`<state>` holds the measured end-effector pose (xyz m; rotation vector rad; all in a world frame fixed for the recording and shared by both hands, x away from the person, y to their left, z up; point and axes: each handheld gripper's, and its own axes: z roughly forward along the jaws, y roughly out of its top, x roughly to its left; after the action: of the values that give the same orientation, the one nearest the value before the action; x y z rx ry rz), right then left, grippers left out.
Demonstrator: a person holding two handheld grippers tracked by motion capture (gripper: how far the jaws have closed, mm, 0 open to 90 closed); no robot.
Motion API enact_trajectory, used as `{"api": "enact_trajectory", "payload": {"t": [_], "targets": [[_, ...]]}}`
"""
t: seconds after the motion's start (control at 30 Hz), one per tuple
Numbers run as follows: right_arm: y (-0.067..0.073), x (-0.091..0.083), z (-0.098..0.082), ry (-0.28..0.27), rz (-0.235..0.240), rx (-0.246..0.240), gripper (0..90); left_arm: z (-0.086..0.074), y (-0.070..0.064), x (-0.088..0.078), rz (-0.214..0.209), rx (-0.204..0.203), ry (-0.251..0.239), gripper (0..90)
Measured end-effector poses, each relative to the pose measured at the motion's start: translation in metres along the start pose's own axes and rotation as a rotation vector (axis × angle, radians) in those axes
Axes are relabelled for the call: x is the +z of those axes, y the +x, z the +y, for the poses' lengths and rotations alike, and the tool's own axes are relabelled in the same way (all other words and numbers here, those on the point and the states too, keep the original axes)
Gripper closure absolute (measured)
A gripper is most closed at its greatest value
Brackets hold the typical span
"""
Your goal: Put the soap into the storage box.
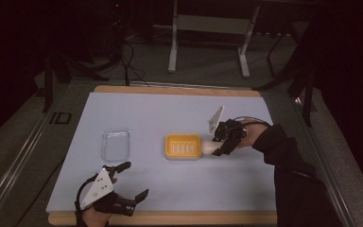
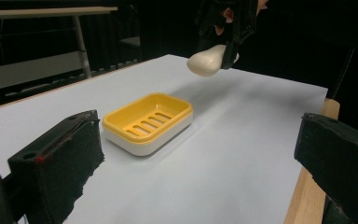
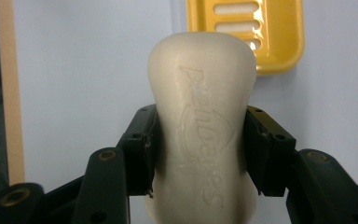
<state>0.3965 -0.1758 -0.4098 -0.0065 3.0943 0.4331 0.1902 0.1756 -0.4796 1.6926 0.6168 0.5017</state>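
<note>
One soap bar (image 3: 200,126) clamped between right gripper (image 1: 223,140) jaws – carry step, yellow soap dish (image 1: 183,146) just ahead; next, lower into dish. Left gripper (image 1: 131,179) open, empty.

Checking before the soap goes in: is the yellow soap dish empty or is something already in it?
Empty. The soap dish shows its bare slotted tray; the soap bar hangs above the table in the right gripper.

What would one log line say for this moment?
right gripper: shut on soap bar | soap bar: above table, beside yellow dish | left gripper: open
</note>
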Motion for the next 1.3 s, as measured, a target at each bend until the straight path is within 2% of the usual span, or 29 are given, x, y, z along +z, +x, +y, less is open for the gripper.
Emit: {"api": "enact_trajectory", "payload": {"t": [0.2, 0.23, 0.3, 0.33, 0.57, 0.67, 1.1, 1.3], "targets": [[0.0, 0.001, 0.008, -0.04, -0.009, -0.045, 49.7, 0.0, 0.0, 0.0, 0.002, 0.0, 0.001, 1.2], [-0.001, 0.002, 0.01, -0.064, -0.015, -0.06, 49.7, 0.0, 0.0, 0.0, 0.002, 0.001, 0.0, 1.1], [-0.001, 0.002, 0.01, -0.064, -0.015, -0.06, 49.7, 0.0, 0.0, 0.0, 0.002, 0.002, 0.002, 1.2], [-0.002, 0.004, 0.015, -0.092, -0.008, -0.064, 49.7, 0.0, 0.0, -0.001, 0.003, 0.004, 0.003, 1.1], [-0.005, 0.01, 0.024, -0.135, -0.002, -0.091, 49.7, 0.0, 0.0, -0.001, -0.001, 0.004, 0.001, 1.1], [-0.008, 0.01, 0.029, -0.173, 0.004, -0.083, 49.7, 0.0, 0.0, -0.001, -0.002, 0.004, 0.0, 1.2], [-0.018, 0.021, 0.042, -0.248, 0.011, -0.109, 49.6, 0.001, 0.0, -0.002, -0.004, 0.006, 0.0, 1.1], [-0.025, 0.031, 0.046, -0.264, -0.001, -0.106, 49.6, 0.001, -0.001, -0.002, -0.008, 0.007, -0.005, 1.1]]}}
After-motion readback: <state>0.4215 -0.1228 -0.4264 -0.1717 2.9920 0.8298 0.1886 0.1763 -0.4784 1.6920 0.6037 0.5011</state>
